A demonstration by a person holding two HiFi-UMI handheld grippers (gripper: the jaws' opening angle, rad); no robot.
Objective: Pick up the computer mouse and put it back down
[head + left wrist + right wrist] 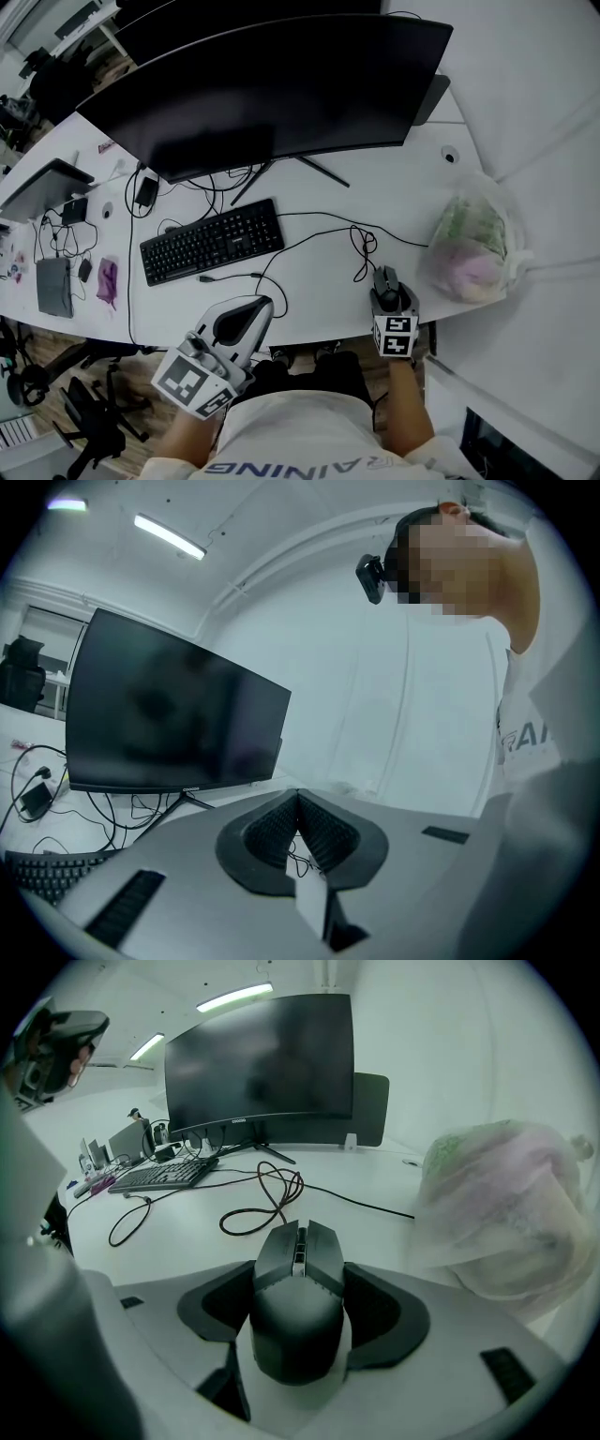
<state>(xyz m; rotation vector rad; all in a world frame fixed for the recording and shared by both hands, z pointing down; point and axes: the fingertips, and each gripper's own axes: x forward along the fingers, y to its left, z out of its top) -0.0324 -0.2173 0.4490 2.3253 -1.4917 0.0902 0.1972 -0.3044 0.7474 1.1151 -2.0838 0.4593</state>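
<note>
The dark grey computer mouse (298, 1307) sits between the jaws of my right gripper (300, 1269), whose black pads press against both its sides. In the head view the mouse (384, 278) is near the white desk's front edge (319, 323), with the right gripper (386, 287) shut on it from the near side. Its cable runs forward in loops (361, 248). Whether the mouse touches the desk I cannot tell. My left gripper (262, 307) hangs at the desk edge, tilted up, jaws shut with nothing between them (298, 797).
A black keyboard (212, 241) lies left of centre in front of a wide curved monitor (272, 89). A filled plastic bag (473, 239) stands close to the right of the mouse. A laptop (42, 187) and small items lie at the far left.
</note>
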